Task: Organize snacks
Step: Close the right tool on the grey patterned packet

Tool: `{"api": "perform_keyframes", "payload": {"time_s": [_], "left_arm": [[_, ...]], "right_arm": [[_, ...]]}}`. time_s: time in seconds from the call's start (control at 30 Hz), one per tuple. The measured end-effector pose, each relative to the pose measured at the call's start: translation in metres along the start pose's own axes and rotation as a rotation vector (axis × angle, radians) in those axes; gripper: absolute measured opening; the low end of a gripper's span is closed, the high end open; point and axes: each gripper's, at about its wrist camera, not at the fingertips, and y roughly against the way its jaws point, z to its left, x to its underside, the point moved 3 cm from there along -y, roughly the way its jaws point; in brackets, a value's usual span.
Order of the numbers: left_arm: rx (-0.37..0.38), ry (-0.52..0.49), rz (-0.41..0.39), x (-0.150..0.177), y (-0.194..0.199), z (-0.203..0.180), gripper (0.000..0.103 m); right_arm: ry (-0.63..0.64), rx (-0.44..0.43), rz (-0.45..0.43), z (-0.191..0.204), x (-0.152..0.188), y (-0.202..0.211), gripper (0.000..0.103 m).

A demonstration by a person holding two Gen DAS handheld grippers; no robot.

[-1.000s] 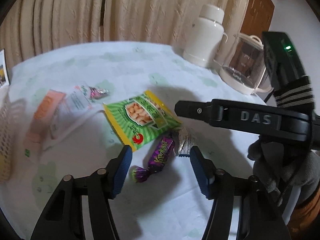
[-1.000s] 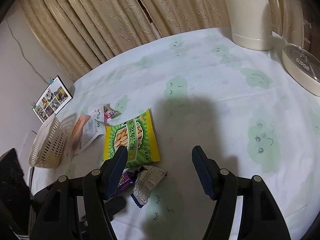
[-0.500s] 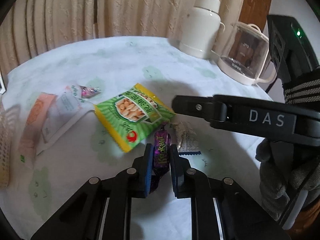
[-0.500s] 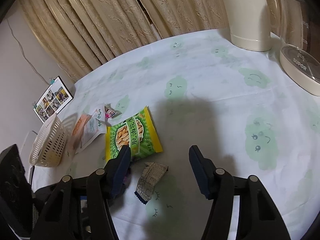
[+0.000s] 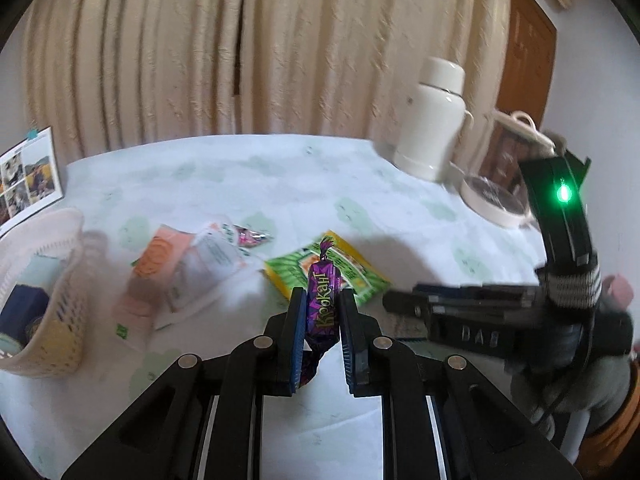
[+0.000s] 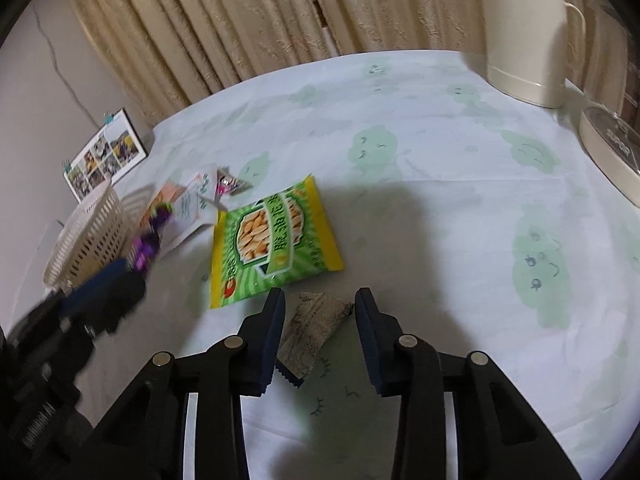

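Purple candy [image 5: 322,305] now lifted, seemingly

the left wrist view looks forward along the left hand-held gripper [image 5: 322,312], raised above the desk [image 5: 280,176] and facing the curtain, with the basket [image 5: 60,280] at its left edge. the right wrist view sits lower and closer to the cloth, looking along the right hand-held gripper [image 6: 320,320] toward the same curtain. both share the green snack bag [image 5: 352,268] [image 6: 276,248], the white jug [image 5: 434,128] [image 6: 528,32] and the photo card [image 5: 28,176] [image 6: 106,152] — each also catches the other gripper at its side.
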Motion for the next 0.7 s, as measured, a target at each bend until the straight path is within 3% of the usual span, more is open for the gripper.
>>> {"api": "perform_keyframes", "payload": {"time_s": [0.7], "left_arm": [[-0.039, 0.150, -0.054, -0.008, 0.013, 0.040, 0.017]], "right_arm": [[0.130, 0.131, -0.017, 0.017, 0.007, -0.003, 0.032]]}}
